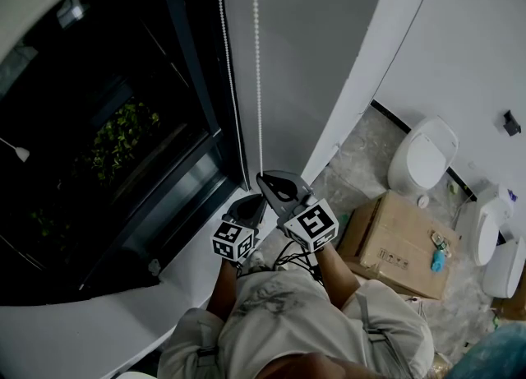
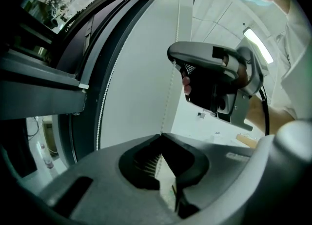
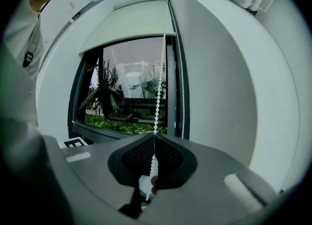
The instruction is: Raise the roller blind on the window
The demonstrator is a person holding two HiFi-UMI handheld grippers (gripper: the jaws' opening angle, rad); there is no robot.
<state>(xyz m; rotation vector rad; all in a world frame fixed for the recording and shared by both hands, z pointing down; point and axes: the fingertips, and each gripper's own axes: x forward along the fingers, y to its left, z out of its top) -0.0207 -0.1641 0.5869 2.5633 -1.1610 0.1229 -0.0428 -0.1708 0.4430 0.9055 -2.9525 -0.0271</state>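
Both grippers are clamping the chain (image 3: pixel 159 72). The right gripper (image 3: pixel 154 135) is holding it with jaws pressed together, and the beads are running up out of the tips and down behind them. The left gripper (image 2: pixel 161 134) is sitting just below, its jaws likewise closed on the same strand (image 2: pixel 168 97). That strand is rising straight from its tips to the right gripper (image 2: pixel 171 55) above.

In the head view the right gripper (image 1: pixel 263 176) is gripping the chain (image 1: pixel 257 65) beside the window frame, with the left gripper (image 1: pixel 253 202) close under it and slightly nearer the glass.

The window (image 3: pixel 126 97) is taking up most of the right gripper view, with green plants (image 3: pixel 122 124) showing outside. The blind (image 3: pixel 131 21) is sitting high and covering only the top of the window, leaving the glass beneath it bare.

On the floor to the person's right, a box (image 1: pixel 399 242) is lying well apart from the grippers. White fixtures (image 1: pixel 423 155) are lining the wall behind it.

A second strand (image 3: pixel 183 97) is hanging free along the frame, just beside the held one.
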